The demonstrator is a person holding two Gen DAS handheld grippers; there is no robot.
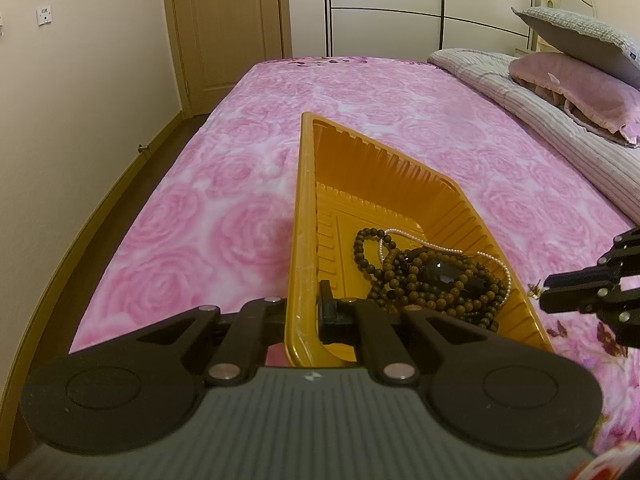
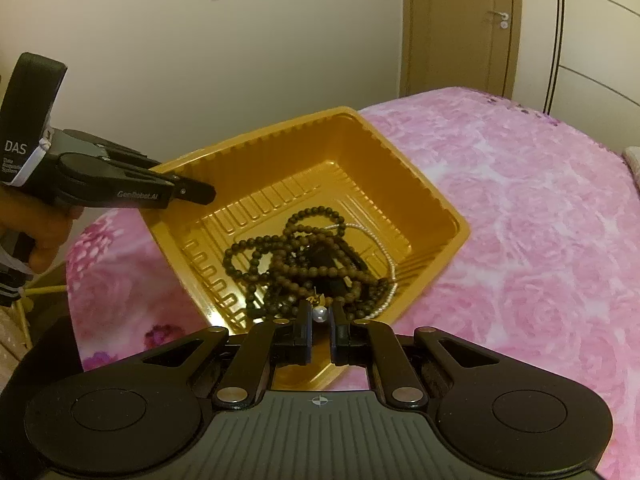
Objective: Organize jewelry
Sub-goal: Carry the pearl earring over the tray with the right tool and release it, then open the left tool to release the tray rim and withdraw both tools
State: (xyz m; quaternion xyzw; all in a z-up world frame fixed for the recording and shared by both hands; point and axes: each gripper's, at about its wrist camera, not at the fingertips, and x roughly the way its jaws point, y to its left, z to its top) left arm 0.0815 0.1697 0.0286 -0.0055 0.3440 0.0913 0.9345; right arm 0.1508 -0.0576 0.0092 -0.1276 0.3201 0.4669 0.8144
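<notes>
A gold plastic tray (image 1: 306, 200) (image 2: 320, 148) lies tilted on the pink bed. My left gripper (image 1: 306, 308) (image 2: 196, 194) is shut on its near rim, one finger inside the wall and one outside. In the tray lies a tangle of dark brown bead strings (image 1: 432, 284) (image 2: 304, 264) with a thin pearl strand (image 1: 400, 234) (image 2: 390, 284) among them. My right gripper (image 2: 320, 320) (image 1: 546, 292) hovers over the tray's near edge. It is shut on a small pearl piece (image 2: 320, 314) with a gold fitting.
A pink rose-patterned blanket (image 1: 200, 220) covers the bed. Pillows (image 1: 580, 80) and a folded striped quilt (image 1: 500, 80) lie at the far right. The bed's left edge drops to the floor by the wall. A person's hand (image 2: 40, 224) holds the left gripper.
</notes>
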